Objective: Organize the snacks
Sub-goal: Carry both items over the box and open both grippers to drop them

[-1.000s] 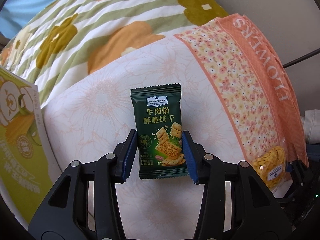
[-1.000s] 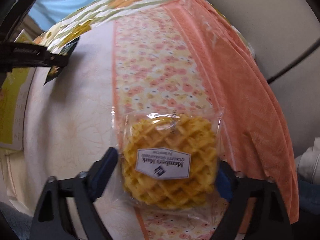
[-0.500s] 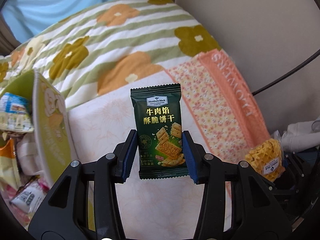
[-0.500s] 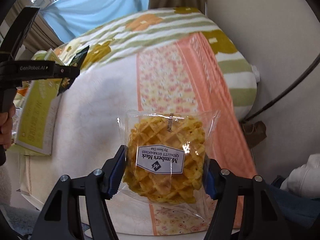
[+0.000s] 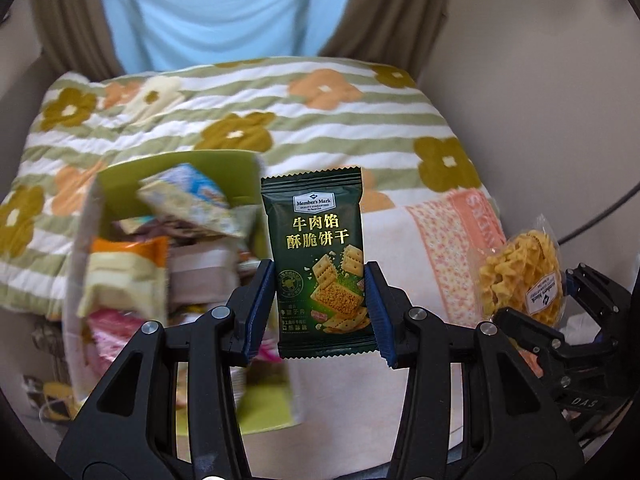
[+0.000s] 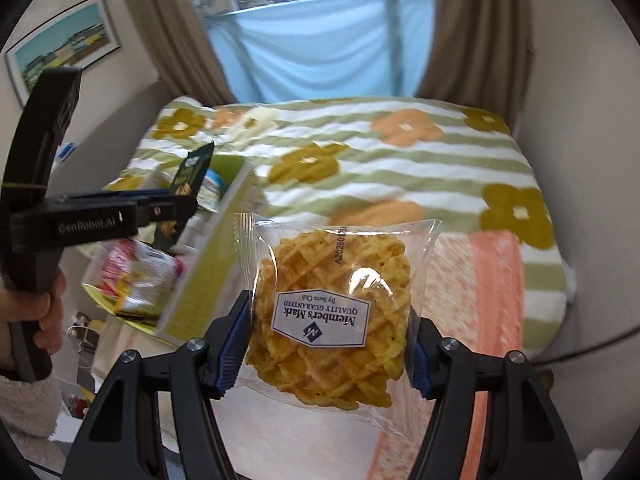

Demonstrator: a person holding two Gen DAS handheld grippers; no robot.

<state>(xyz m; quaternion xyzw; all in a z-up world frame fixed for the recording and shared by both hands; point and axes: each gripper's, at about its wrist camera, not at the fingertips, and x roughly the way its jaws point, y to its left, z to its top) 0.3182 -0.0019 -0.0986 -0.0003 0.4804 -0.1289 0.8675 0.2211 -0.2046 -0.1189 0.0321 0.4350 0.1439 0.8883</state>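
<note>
While both snacks are being held up above the bed (image 5: pixel 280 120), the left tool (image 5: pixel 320 300) is clamping a dark green cracker packet (image 5: pixel 318 264) by its two side edges, with the blue pads (image 5: pixel 258 312) pressing in on the lower half and the packet standing upright between them. Gold characters and a picture of square crackers are facing the left wrist camera. Just left of that packet, an open green box (image 5: pixel 180 168) is sitting on the bed, holding a jumble of other snack packs (blurred, so their labels cannot be read).

To the right, the right tool (image 6: pixel 330 344) is gripping a clear bag of yellow lattice crisps (image 6: pixel 332 312), its blue pads (image 6: pixel 236 348) squeezing the bag from both sides. A white label on the bag is reading upside down in the right wrist view. In the left wrist view the same bag (image 5: pixel 520 272) is showing at the far right, near the cracker packet but apart from it.

From the right wrist view, the left tool (image 6: pixel 176 204) is hovering over the box (image 6: pixel 208 276), and a hand (image 6: pixel 44 312) is wrapping around its black handle. Striped bedding with olive and orange flowers is covering the far half of the bed (image 6: pixel 400 168), and a peach floral cloth (image 6: pixel 480 280) is lying along its near right side. Brown curtains (image 6: pixel 172 24) are hanging beside the window.
</note>
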